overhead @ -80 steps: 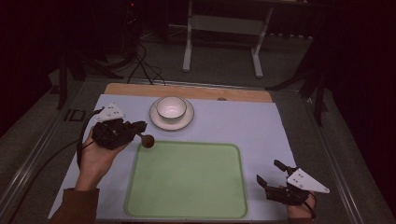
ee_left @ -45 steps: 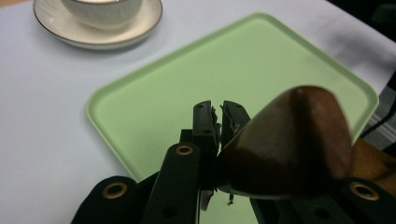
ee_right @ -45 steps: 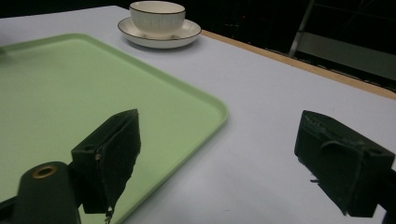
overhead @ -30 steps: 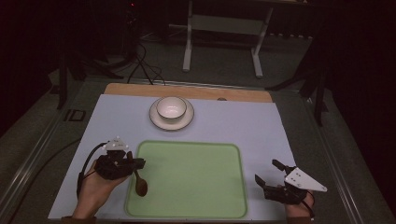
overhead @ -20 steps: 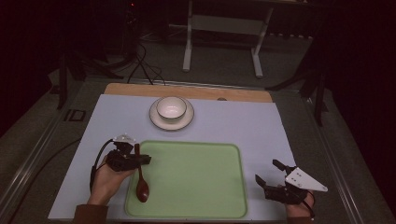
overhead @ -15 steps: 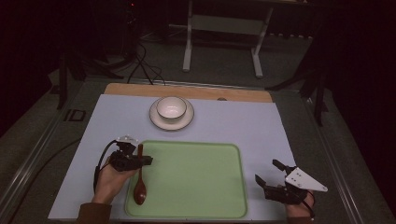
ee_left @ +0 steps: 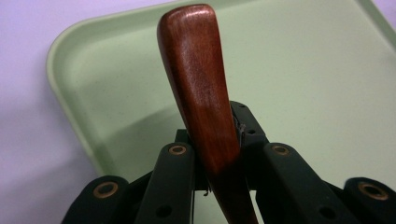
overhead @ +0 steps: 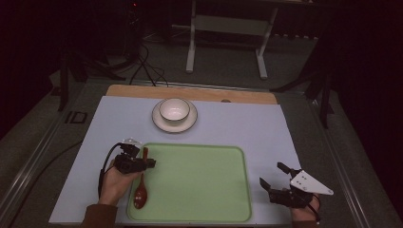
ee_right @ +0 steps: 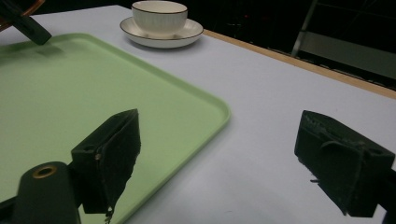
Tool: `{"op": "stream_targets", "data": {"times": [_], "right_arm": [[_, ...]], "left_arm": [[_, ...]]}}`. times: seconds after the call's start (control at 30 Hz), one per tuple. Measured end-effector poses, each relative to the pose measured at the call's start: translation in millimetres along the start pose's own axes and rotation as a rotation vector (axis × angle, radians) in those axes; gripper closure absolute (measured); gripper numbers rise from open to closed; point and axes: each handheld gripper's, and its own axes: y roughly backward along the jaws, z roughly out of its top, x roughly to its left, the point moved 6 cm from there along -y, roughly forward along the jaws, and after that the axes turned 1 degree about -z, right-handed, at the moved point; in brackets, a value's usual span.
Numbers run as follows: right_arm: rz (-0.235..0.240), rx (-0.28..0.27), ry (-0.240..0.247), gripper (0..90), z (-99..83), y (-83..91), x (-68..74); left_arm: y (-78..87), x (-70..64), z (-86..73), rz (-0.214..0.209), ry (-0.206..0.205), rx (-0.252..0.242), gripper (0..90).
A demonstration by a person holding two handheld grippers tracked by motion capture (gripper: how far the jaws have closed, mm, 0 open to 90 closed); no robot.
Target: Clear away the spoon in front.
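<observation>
Carried from beside the white bowl on its saucer, the brown wooden spoon now lies along the green plastic tray's left edge, handle clamped in the left gripper (right gripper idle, jaws apart), which should release only once the spoon rests flat.

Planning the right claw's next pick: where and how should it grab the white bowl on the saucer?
Take the white ceramic bowl by its rim, coming straight down from above with one jaw inside and one outside. It stands upright and open on the white saucer, and its rounded wall looks too wide for a side grip. The right claw is already open, beside the green plastic tray.
</observation>
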Motion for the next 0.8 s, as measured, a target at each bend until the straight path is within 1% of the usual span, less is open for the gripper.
{"op": "stream_targets", "data": {"times": [0.2,0.37,0.4,0.47,0.6,0.67,0.73,0.77,0.8], "right_arm": [[0.0,0.002,-0.002,14.0,-0.2,0.0,0.0],[0.001,0.002,-0.002,14.0,0.0,-0.6,0.0],[0.002,0.002,-0.001,14.1,0.1,-0.7,0.0],[0.002,0.0,0.0,14.0,0.3,-1.0,-0.1],[0.004,-0.001,0.001,14.1,0.4,-1.2,0.1],[0.004,-0.001,0.001,14.0,0.5,-0.9,0.1],[0.003,-0.002,0.001,14.0,0.6,-0.8,0.2],[0.003,-0.001,0.001,14.0,0.6,-0.8,0.3],[0.003,-0.002,0.003,14.0,0.7,-0.9,0.2]], "left_arm": [[-2.0,4.2,-2.7,0.012,0.011,0.002,79.9],[-5.2,7.7,-5.1,0.045,0.01,0.011,78.7],[-5.7,8.2,-5.6,0.058,0.001,0.017,78.5],[-7.1,8.0,-6.6,0.077,-0.003,0.023,76.8],[-8.4,7.6,-7.0,0.12,-0.025,0.023,70.9],[-8.4,7.2,-6.3,0.146,-0.032,0.023,66.1],[-8.6,7.0,-5.8,0.18,-0.052,0.024,59.4],[-8.7,7.5,-5.6,0.207,-0.059,0.023,55.8],[-8.7,8.0,-5.5,0.219,-0.064,0.025,50.9]]}}
